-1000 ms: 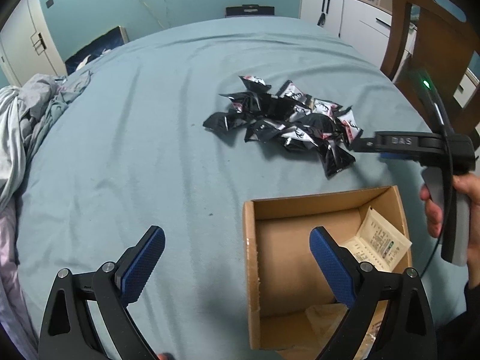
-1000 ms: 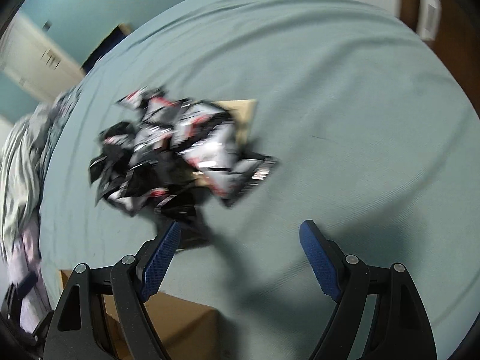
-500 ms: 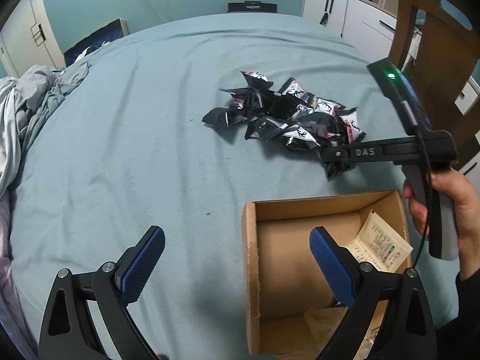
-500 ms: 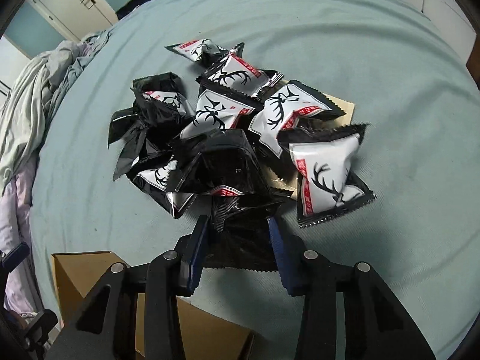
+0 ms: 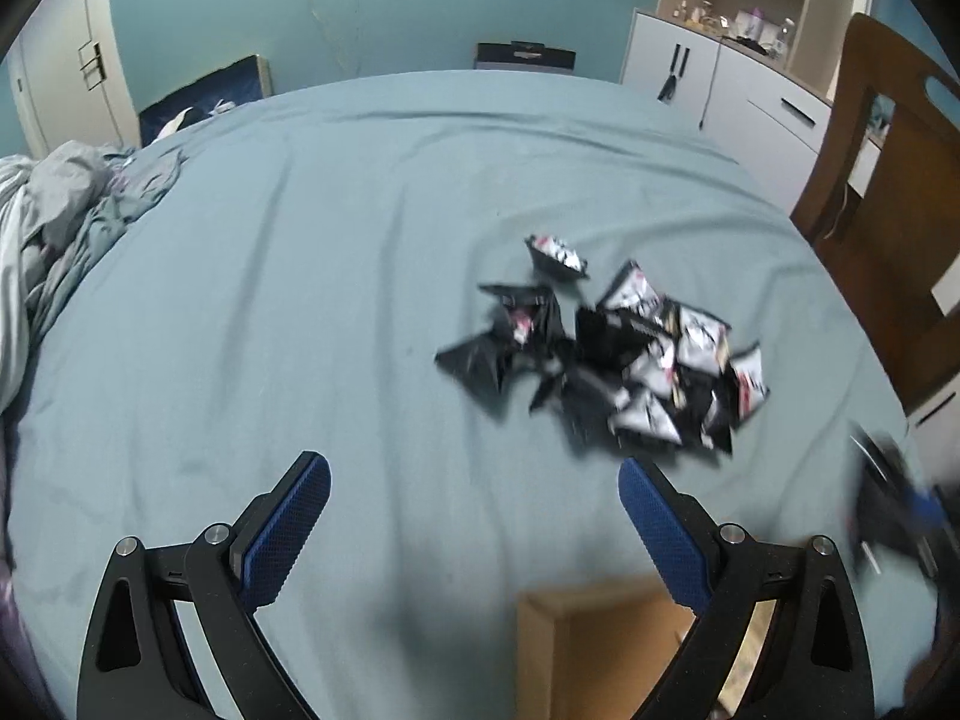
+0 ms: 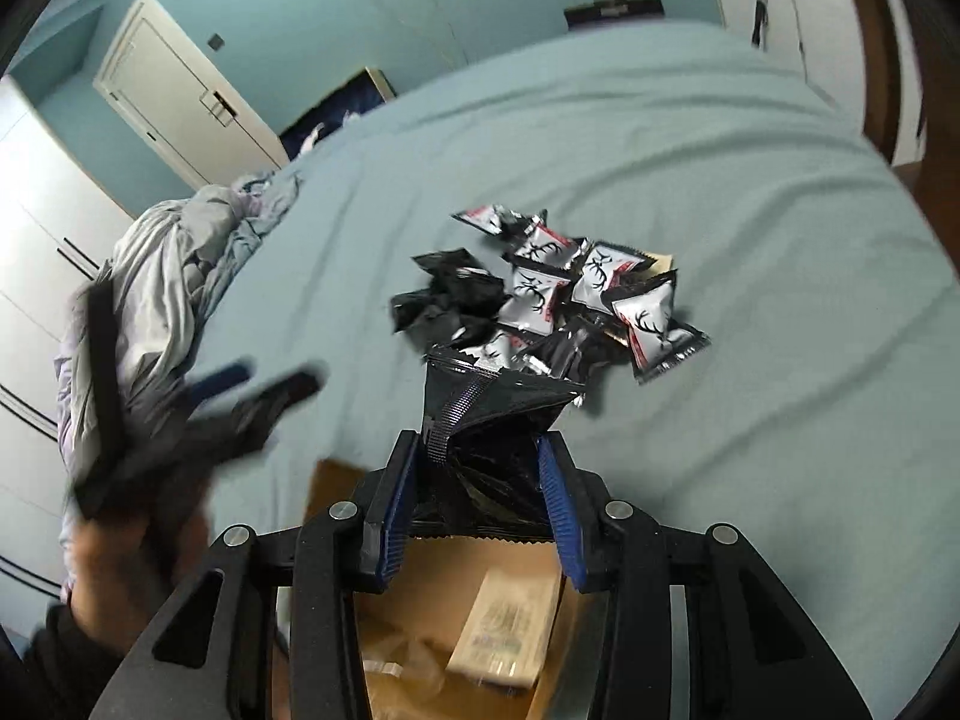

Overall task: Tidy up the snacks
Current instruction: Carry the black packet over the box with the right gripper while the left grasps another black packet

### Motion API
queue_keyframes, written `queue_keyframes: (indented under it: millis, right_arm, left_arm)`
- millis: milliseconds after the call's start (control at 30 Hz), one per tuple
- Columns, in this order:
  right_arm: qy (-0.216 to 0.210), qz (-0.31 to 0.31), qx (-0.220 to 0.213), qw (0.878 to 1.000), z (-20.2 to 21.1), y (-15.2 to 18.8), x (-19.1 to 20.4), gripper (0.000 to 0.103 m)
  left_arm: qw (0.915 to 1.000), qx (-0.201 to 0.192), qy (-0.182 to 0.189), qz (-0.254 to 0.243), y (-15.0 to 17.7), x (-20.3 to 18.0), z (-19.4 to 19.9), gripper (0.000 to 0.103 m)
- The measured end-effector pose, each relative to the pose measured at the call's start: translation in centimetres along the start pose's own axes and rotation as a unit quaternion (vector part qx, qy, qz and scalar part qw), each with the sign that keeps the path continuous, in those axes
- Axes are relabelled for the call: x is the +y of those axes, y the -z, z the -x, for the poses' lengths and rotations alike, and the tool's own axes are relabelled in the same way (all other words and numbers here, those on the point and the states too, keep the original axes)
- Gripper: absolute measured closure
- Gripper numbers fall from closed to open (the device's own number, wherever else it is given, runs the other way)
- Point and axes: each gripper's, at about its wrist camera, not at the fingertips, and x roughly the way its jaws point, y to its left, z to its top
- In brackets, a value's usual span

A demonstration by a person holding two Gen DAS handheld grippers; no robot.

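A pile of black and silver snack packets [image 5: 618, 360] lies on the blue-green bed; it also shows in the right wrist view [image 6: 558, 294]. My right gripper [image 6: 483, 480] is shut on a black snack packet [image 6: 486, 426] and holds it above the open cardboard box [image 6: 474, 618], near its far edge. My left gripper [image 5: 474, 516] is open and empty, above the bed just left of the box [image 5: 594, 642]. The left gripper shows blurred at the left of the right wrist view [image 6: 198, 420].
A paper slip [image 6: 510, 630] and clear wrapping lie inside the box. Crumpled grey bedding [image 5: 54, 228] sits at the bed's left side. A wooden chair [image 5: 888, 192] and white cabinets [image 5: 732, 96] stand to the right.
My right gripper closed on a black packet at the pile's near edge and lifted it back over the box. My left gripper moved, so the box now sits lower in its view.
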Motion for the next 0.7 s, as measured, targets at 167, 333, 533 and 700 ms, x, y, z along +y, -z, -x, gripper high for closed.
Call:
queue_keyframes:
  millis: [167,333,533,700]
  right_arm:
    - [-0.039,-0.009,-0.018,0.999,3.7,4.6,1.0,0.065]
    - [-0.044,-0.042,-0.017,0.998,4.3,7.8,-0.8,0.065]
    - [-0.017,-0.054,0.007,0.998,1.2,6.5,-1.9,0.065]
    - [-0.012,-0.053,0.011,0.998,0.3,5.5,-1.8,0.065]
  left_arm:
    - [0.9999,0.008,-0.013,0.004,-2.0,0.9,-4.4,0.004]
    - [0.9991,0.03,-0.02,-0.021,-3.0,1.1,-8.8,0.004]
    - [0.9978,0.048,-0.026,-0.036,-3.8,0.7,-12.5,0.005]
    - [0.9965,0.048,-0.009,-0.069,-3.3,-0.5,-13.5,0.044]
